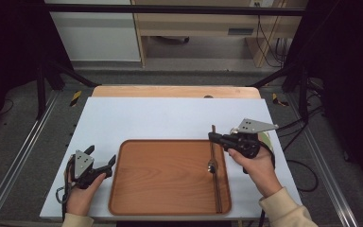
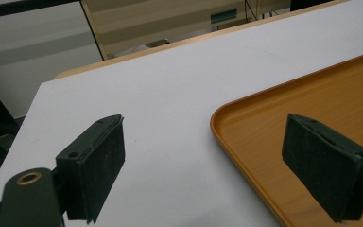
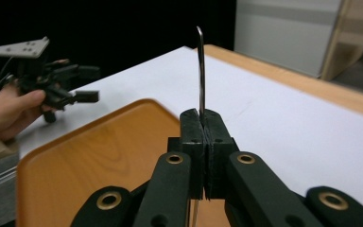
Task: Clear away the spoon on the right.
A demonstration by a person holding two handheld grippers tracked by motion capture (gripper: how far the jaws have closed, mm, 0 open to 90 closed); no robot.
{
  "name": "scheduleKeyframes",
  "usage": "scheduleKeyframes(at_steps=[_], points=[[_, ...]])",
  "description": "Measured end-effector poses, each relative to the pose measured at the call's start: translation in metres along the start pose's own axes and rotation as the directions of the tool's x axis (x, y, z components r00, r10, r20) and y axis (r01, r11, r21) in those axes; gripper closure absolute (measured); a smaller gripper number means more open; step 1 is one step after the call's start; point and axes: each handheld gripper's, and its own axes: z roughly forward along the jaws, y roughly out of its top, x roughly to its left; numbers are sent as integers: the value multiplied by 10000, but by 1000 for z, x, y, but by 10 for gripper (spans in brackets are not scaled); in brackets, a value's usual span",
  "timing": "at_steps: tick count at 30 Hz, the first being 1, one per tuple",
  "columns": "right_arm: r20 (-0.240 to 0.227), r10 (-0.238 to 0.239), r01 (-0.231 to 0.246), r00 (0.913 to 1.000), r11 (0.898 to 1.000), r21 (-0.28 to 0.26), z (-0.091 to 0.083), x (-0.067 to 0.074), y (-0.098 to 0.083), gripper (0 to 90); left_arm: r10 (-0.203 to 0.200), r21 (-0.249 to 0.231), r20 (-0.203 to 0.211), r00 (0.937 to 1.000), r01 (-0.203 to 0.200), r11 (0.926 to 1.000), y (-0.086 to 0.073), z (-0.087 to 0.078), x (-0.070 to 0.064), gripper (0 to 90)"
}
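Observation:
A wooden tray (image 1: pixel 170 189) lies on the white table top (image 1: pixel 170 118). My right gripper (image 1: pixel 211 137) hovers over the tray's right side, shut on a thin metal spoon (image 1: pixel 212 165). The bowl hangs toward the tray, and the handle (image 3: pixel 200 71) sticks up past the closed jaws of the right gripper (image 3: pixel 202 116). My left gripper (image 1: pixel 101 157) rests at the tray's left edge, open with nothing between its pads (image 2: pixel 99 161). The left gripper (image 2: pixel 205 132) spans the tray (image 2: pixel 312 109) rim. The left gripper (image 3: pixel 92 85) also appears in the right gripper view, beyond the tray (image 3: pixel 99 146).
A thin dark stick (image 1: pixel 217 194) lies lengthwise along the tray's right side. A pale round thing (image 1: pixel 266 139) sits partly hidden behind the right hand. Black frame legs stand beyond both table sides, and cables (image 1: pixel 307 170) trail on the floor at right.

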Motion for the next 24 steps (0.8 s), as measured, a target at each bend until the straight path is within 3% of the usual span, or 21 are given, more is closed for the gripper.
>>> scheduleKeyframes(at_steps=[14, 20, 24], points=[[-1329, 720, -599, 9885, 9939, 927, 19, 26, -36, 893, 145, 32, 39, 9999, -145, 9999, 0, 1, -3, 136], [-1639, 998, -758, 9814, 9863, 1466, 25, 31, -44, 892, 157, 47, 64, 9999, -157, 9999, 0, 1, -3, 136], [-1497, 1005, -755, 9836, 9836, 1640, 27, 31, -45, 871, 177, 61, 80, 9998, -177, 9998, 0, 2, -3, 136]])
